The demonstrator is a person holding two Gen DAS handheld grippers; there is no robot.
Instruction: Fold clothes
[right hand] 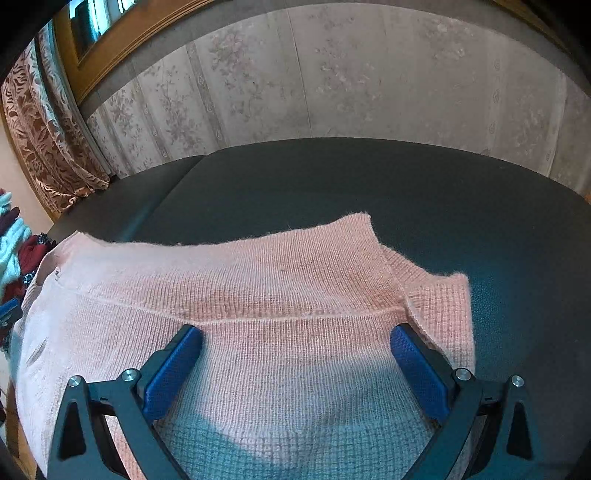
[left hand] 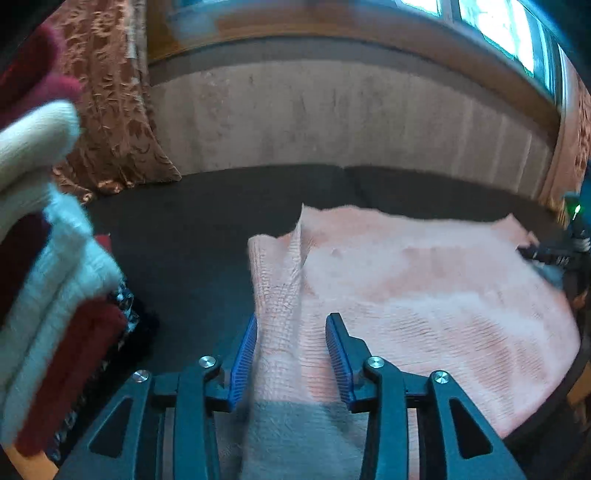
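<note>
Pink sweater lies spread on the dark table, covering most of the near part. Everything below is placed relative to the sweater.

Left of it: a tall stack of folded clothes, red, cream and white layers w/ a dark patterned piece at the bottom, close beside the sweater's left edge w/ a strip of bare table between. Same stack shows at the left edge of the right wrist view. Behind the stack hangs a brown patterned curtain. Beyond the sweater's far edge the table runs bare up to a pale papered wall; a window sits up and to the right.

Left gripper: blue fingers partly open, a raised fold of the sweater's left side running up between them; the left pad seems to touch the knit, the right pad stands a bit off. Not clamped.

Right gripper: fingers spread wide, hovering over the sweater's near-right part, holding nothing; can't tell if the tips touch the knit.

Far-right corner of the sweater sticks out as a small flap w/ bare table to its right and beyond. Far edge is uneven, w/ a raised point at the left.
</note>
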